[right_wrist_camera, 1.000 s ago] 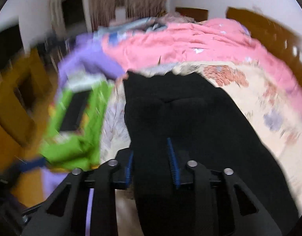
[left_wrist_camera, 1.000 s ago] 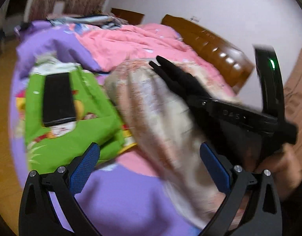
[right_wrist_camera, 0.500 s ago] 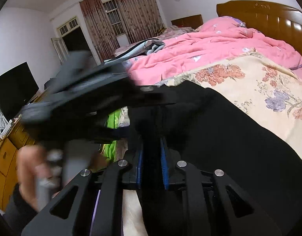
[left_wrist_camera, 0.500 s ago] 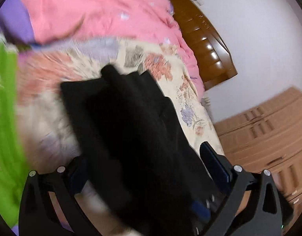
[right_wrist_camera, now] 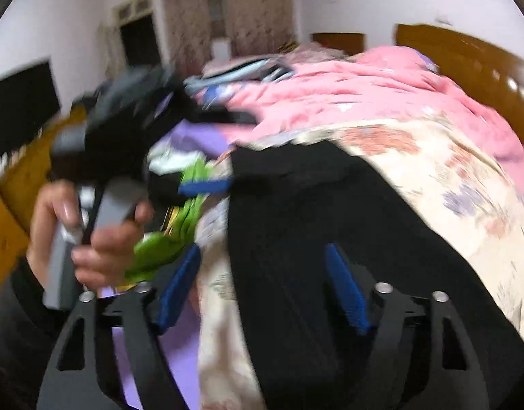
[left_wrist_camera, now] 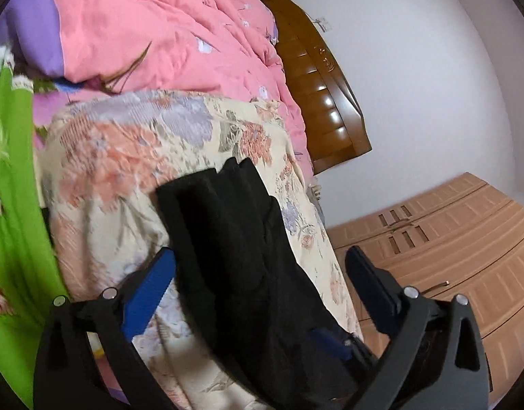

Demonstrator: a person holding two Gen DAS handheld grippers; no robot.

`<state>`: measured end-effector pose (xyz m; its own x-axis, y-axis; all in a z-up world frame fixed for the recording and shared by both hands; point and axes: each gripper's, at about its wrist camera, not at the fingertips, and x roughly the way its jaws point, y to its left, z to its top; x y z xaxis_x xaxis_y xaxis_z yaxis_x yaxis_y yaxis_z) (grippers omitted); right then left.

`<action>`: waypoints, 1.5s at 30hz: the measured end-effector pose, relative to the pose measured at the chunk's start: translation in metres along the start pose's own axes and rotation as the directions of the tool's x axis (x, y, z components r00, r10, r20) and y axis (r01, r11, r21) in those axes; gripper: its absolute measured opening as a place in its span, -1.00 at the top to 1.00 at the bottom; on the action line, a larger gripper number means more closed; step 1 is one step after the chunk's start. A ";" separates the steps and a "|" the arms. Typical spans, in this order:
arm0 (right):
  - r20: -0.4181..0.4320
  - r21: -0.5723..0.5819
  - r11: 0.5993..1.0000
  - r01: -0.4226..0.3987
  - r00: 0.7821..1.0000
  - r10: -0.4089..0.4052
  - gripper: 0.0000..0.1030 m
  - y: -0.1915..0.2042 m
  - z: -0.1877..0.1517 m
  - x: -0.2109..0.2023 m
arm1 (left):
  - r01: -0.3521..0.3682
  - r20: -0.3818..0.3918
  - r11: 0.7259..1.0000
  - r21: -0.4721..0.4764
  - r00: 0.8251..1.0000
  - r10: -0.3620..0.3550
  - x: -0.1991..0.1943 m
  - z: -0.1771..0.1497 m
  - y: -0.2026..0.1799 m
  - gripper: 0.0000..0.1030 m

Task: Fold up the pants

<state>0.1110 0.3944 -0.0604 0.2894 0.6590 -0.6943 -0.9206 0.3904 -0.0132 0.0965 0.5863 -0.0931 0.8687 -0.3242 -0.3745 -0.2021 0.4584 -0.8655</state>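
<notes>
I am looking across the bed (left_wrist_camera: 101,177), which is taking up most of both views, with its wooden headboard (left_wrist_camera: 316,82) standing at the far end against the white wall. A pink quilt (left_wrist_camera: 166,34) is lying bunched along the head end, and a cream flowered blanket (left_wrist_camera: 118,157) is covering the middle of the bed below it. A green cloth (left_wrist_camera: 12,205) is lying along the bed's left edge.

The black pants (left_wrist_camera: 234,239) are lying on the flowered blanket, stretching from the middle of the bed down toward the near edge, with a folded layer showing at their far end.

My left hand (right_wrist_camera: 91,232) is showing in the right wrist view, blurred, fingers wrapped around the grey handle, holding the tool up off the bed's left side with its nose pointing across toward the pants. The left gripper (left_wrist_camera: 262,273) is standing wide open; the pants are lying under the gap between its blue pads, and the pads are not pressing on them.

The right gripper (right_wrist_camera: 262,283) is pointing down at the pants near the bed's near edge. Its jaws have just been opening, and they are now standing apart with the black cloth running between them. The left pad (right_wrist_camera: 176,290) is sitting over the blanket just beside the pants' edge, and neither pad is pressing the cloth.
</notes>
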 end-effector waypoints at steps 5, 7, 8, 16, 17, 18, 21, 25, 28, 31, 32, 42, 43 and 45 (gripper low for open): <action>-0.097 -0.058 0.993 0.107 0.989 -0.112 0.13 0.010 0.003 0.042 | 0.017 -0.005 1.000 -0.009 1.000 -0.017 -0.010 -0.005 0.007 -0.93; -0.055 0.022 0.998 0.063 0.997 -0.061 0.46 -0.005 0.003 0.034 | 0.039 0.001 0.999 -0.026 0.999 -0.039 -0.012 -0.009 0.012 -0.93; -0.029 0.060 0.998 0.027 0.999 -0.025 0.70 -0.012 0.003 0.028 | 0.046 0.004 0.998 -0.030 0.999 -0.046 -0.013 -0.010 0.014 -0.93; 0.096 0.188 0.980 -0.069 0.994 0.051 0.75 -0.031 -0.007 0.017 | 0.030 -0.048 0.998 0.052 0.998 -0.028 0.012 -0.019 -0.007 -0.96; 0.098 0.189 0.979 -0.070 0.994 0.053 0.75 -0.031 -0.006 0.016 | 0.020 -0.060 0.999 0.049 0.998 -0.017 0.019 -0.018 -0.008 -0.96; 0.100 0.191 0.979 -0.072 0.994 0.054 0.75 -0.032 -0.005 0.016 | 0.019 -0.078 0.999 0.044 0.997 -0.016 0.031 -0.015 -0.010 -0.95; 0.090 0.188 0.978 -0.094 0.993 0.078 0.75 -0.033 -0.003 0.015 | -0.011 -0.087 0.998 0.062 0.996 0.016 0.054 -0.009 -0.017 -0.77; 0.016 0.201 0.971 -0.127 0.992 0.126 0.28 -0.035 -0.004 0.006 | -0.240 -0.053 0.954 0.182 0.966 0.253 0.073 -0.011 -0.025 0.10; 0.038 0.203 0.978 -0.037 0.999 0.030 -0.23 -0.043 -0.015 -0.026 | -0.197 -0.044 0.967 0.160 0.977 0.207 0.065 -0.010 -0.010 0.24; -0.039 0.219 0.973 0.070 0.997 -0.062 -0.21 -0.054 -0.030 -0.036 | -0.151 -0.052 0.979 0.138 0.986 0.159 0.061 -0.007 0.002 0.26; -0.078 0.208 0.972 0.108 0.993 -0.093 -0.18 -0.056 -0.034 -0.032 | -0.159 -0.048 0.976 0.147 0.985 0.168 0.060 -0.008 0.001 0.26; -0.054 0.270 0.958 0.099 0.995 -0.087 -0.21 -0.059 -0.056 -0.061 | -0.265 0.092 0.931 0.250 0.964 0.250 0.048 -0.027 -0.050 0.26; -0.042 0.285 0.951 0.117 0.993 -0.109 -0.21 -0.063 -0.058 -0.071 | -0.268 0.115 0.922 0.279 0.963 0.245 0.044 -0.031 -0.061 0.26; -0.103 0.309 0.937 0.165 0.985 -0.140 -0.21 -0.075 -0.066 -0.071 | -0.281 0.169 0.898 0.339 0.957 0.236 0.037 -0.044 -0.085 0.26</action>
<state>0.1423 0.2764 -0.0577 0.3866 0.5284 -0.7559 -0.7333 0.6732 0.0956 0.1258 0.4989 -0.0476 0.8601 -0.0622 -0.5063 -0.2724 0.7831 -0.5590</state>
